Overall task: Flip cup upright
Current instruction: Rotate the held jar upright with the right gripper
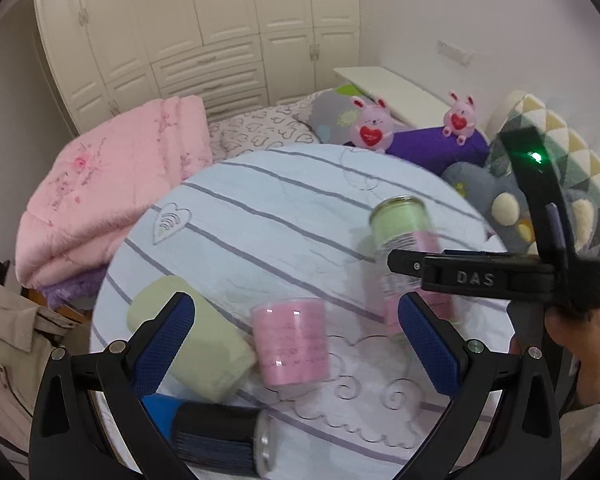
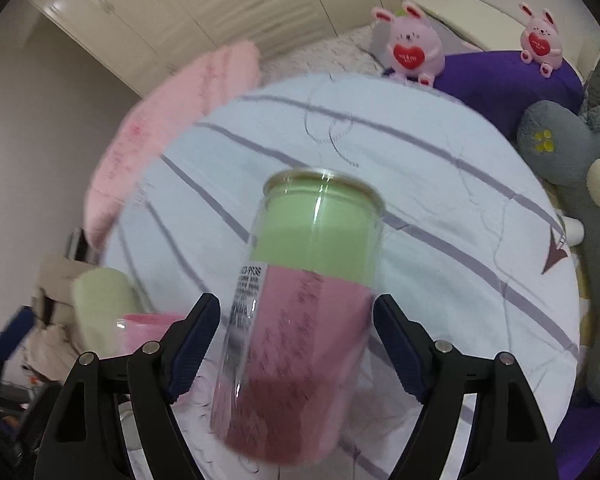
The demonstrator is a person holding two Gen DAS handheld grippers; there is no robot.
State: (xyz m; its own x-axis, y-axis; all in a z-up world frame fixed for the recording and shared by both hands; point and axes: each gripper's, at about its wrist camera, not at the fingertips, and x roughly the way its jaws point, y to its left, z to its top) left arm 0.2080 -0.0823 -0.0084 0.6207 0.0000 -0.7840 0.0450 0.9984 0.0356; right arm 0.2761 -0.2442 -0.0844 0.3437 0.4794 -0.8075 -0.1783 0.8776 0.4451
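A clear cup with green and pink towels inside (image 2: 300, 300) sits between the fingers of my right gripper (image 2: 296, 344), which is shut on it. The cup is tilted, its metal-rimmed end pointing away and up. In the left wrist view the same cup (image 1: 404, 236) is held by the right gripper (image 1: 420, 268) above the round table (image 1: 260, 216). My left gripper (image 1: 296, 344) is open and empty, hovering over a short clear cup with a pink towel (image 1: 290, 344) that stands on the table.
A rolled green towel (image 1: 192, 340) lies left of the pink cup. A dark blue and black cup (image 1: 216, 436) lies on its side at the table's near edge. A pink quilt (image 1: 112, 196), plush toys (image 1: 370, 126) and pillows lie on the bed behind.
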